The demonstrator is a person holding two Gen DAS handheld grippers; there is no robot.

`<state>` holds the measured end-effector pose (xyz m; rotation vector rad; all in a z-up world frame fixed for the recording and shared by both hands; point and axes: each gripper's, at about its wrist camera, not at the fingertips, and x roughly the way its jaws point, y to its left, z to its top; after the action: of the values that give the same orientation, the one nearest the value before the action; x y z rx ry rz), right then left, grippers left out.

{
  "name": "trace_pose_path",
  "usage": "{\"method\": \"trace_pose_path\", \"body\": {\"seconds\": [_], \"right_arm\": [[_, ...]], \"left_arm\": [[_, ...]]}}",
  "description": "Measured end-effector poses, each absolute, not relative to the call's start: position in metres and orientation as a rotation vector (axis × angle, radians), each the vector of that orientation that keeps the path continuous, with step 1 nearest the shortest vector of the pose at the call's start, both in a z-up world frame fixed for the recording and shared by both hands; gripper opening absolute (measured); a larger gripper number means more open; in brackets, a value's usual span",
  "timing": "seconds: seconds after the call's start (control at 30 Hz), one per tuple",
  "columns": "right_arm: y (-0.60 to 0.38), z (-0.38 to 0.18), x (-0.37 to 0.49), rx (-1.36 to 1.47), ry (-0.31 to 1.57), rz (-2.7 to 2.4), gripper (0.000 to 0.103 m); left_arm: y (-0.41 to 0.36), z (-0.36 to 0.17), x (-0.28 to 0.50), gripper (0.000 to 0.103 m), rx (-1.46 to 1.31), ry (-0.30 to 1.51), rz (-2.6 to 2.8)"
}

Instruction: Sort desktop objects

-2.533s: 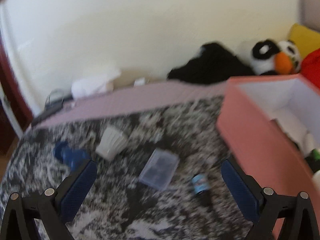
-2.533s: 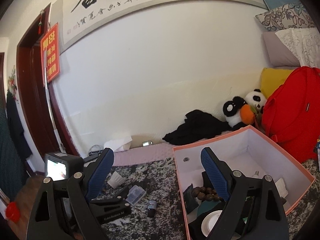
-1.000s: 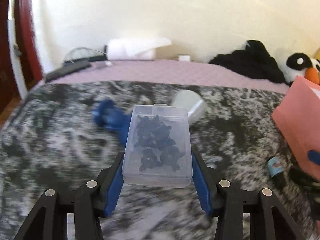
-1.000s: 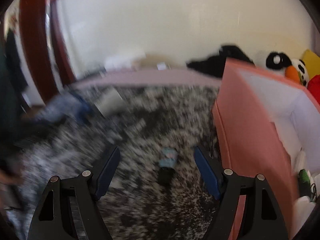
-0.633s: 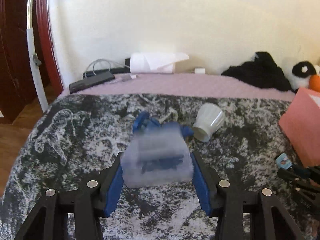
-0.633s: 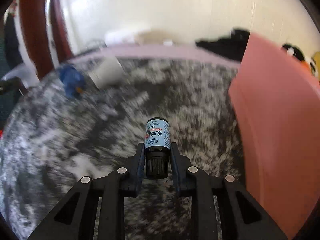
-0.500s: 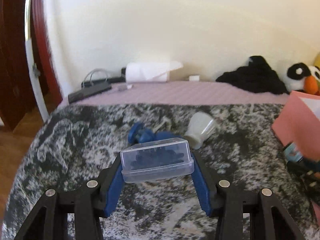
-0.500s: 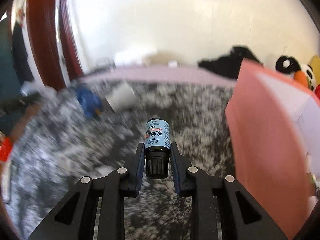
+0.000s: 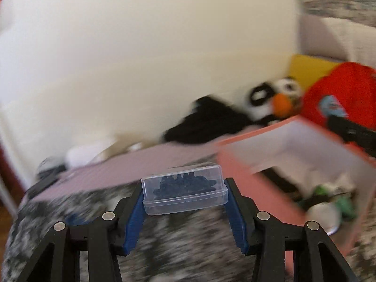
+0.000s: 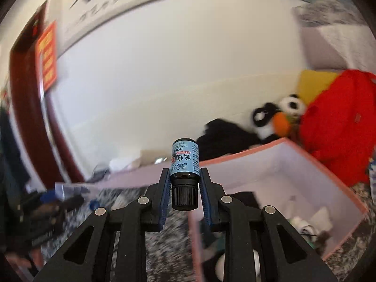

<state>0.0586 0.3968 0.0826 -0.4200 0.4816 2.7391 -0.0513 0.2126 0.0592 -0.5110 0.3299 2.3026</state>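
Both tools grip: the left tool [image 9: 185, 202] clamps a clear plastic case [image 9: 184, 193] of dark bits at lower centre, and the right tool [image 10: 184, 189], jaws lately closing, pinches a small blue-labelled bottle [image 10: 185, 162] by its cap. Behind, a cream wall [image 9: 141, 58] fills the upper frame. A black-and-white mottled bed cover [image 9: 183, 242] lies below. An open pink box [image 9: 237, 164] sits lower right, with a red bag [image 10: 338, 127] and panda plush [image 10: 277, 117] beyond.

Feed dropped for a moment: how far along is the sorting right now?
Done: several items already lie in the pink box. In hand: the left gripper clamps the clear case, the right gripper the small bottle, both raised near the box, neither dropped in. Left: releasing both; blur hides what remains on the blanket.
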Motion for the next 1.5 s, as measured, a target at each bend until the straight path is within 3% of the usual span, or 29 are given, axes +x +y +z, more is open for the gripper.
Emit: {"method": "trace_pose_path", "body": {"seconds": [0.17,0.3,0.37,0.4,0.43,0.47,0.5,0.63,0.8,1.17,1.5], "right_arm": [[0.454,0.085,0.089,-0.383,0.618,2.647,0.026],[0.468,0.084,0.093,-0.452,0.530,2.604,0.027],[0.467,0.082,0.090,-0.486,0.500,2.595,0.035],[0.468,0.081,0.090,-0.495,0.497,2.590,0.052],[0.470,0.080,0.091,-0.496,0.502,2.585,0.064],[0.474,0.080,0.094,-0.477,0.524,2.577,0.078],[0.478,0.080,0.096,-0.458,0.545,2.569,0.081],[0.487,0.080,0.100,-0.421,0.647,2.583,0.081],[0.477,0.084,0.099,-0.409,0.638,2.611,0.081],[0.407,0.110,0.086,-0.367,0.531,2.824,0.082],[0.284,0.115,0.110,-0.308,0.325,2.982,0.093]], "left_arm": [[0.283,0.057,-0.010,0.054,-0.485,0.346,2.148],[0.332,0.028,0.010,0.055,-0.548,0.454,2.069],[0.345,0.016,0.012,0.076,-0.596,0.458,2.062],[0.349,0.013,0.009,0.095,-0.624,0.452,2.091],[0.352,0.010,0.006,0.102,-0.649,0.452,2.126],[0.356,0.008,0.004,0.102,-0.674,0.451,2.161],[0.357,0.007,0.001,0.102,-0.686,0.442,2.164],[0.352,0.011,-0.006,0.102,-0.698,0.392,2.192],[0.325,0.029,-0.005,0.102,-0.635,0.355,2.258],[0.234,0.079,0.068,0.102,-0.354,0.573,2.550],[0.116,0.066,0.087,0.102,-0.462,0.366,2.756]]}}
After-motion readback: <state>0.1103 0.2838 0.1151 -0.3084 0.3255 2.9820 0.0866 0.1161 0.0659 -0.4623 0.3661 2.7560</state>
